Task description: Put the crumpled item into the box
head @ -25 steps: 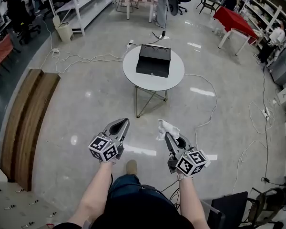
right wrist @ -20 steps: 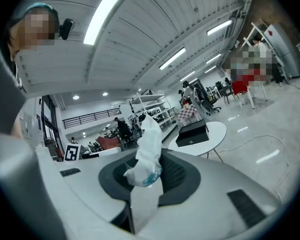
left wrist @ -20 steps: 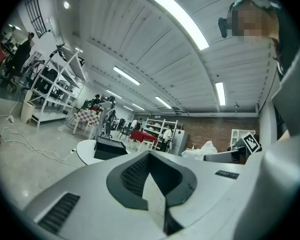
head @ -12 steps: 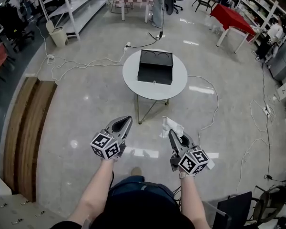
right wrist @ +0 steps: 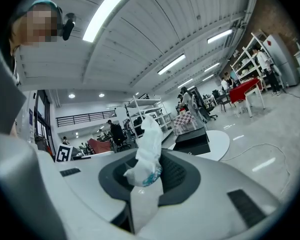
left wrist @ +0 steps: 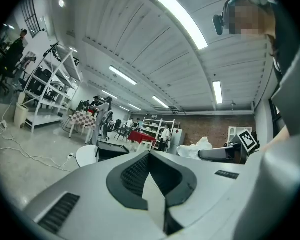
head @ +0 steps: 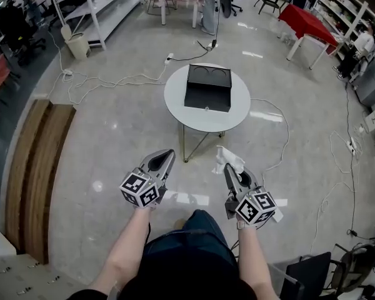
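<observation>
A crumpled white item (head: 229,159) sticks up from my right gripper (head: 228,167), whose jaws are shut on it; in the right gripper view the crumpled item (right wrist: 146,156) stands up between the pads. My left gripper (head: 165,155) is level with it to the left, shut and holding nothing; its jaws (left wrist: 150,156) meet. The black box (head: 208,87), its top open, sits on a round white table (head: 175,102) ahead of both grippers, some way off. The box (right wrist: 192,143) shows beyond the item in the right gripper view.
White cables (head: 112,79) trail over the polished floor around the table. A wooden bench (head: 34,161) lies at the left, white shelving (head: 106,5) at the back left, a red table (head: 309,27) at the back right. A dark chair (head: 312,274) stands at the lower right.
The table and box have drawn nearer and sit lower in the head view as the person walks forward. Both grippers keep their pose, and the right one still holds the item.
</observation>
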Demonstrator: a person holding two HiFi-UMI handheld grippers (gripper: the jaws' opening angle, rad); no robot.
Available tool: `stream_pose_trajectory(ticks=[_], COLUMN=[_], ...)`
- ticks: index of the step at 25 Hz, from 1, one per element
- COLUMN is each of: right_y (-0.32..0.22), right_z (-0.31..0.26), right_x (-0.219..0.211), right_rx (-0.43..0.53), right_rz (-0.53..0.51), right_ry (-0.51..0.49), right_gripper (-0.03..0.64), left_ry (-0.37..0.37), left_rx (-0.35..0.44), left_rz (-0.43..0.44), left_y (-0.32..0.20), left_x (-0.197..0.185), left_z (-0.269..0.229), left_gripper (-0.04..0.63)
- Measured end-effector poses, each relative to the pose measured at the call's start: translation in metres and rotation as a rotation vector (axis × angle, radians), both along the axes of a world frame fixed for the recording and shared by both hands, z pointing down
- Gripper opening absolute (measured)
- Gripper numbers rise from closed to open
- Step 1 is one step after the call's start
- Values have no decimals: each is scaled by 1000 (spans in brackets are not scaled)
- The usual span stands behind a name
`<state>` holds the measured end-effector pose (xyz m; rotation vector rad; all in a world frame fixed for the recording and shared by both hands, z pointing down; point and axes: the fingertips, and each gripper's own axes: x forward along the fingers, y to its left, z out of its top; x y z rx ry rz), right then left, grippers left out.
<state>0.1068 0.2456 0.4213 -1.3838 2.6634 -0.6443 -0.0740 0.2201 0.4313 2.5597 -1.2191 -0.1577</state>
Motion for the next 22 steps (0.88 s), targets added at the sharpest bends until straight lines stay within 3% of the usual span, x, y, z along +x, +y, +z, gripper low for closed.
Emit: stream_pose_trajectory(ticks=[9, 22], right_y=[-24, -115], right_z=[11, 24], right_x=[2, -3], right_rx=[0, -33], right_rz=[-9, -29], right_ry=[-15, -29], right_gripper=[80, 80], left_ry=[-13, -27], left_rx=[0, -14], left_rz=[8, 24], left_y=[-20, -110], left_x=[10, 16], left_z=[11, 19], left_gripper=[12, 12])
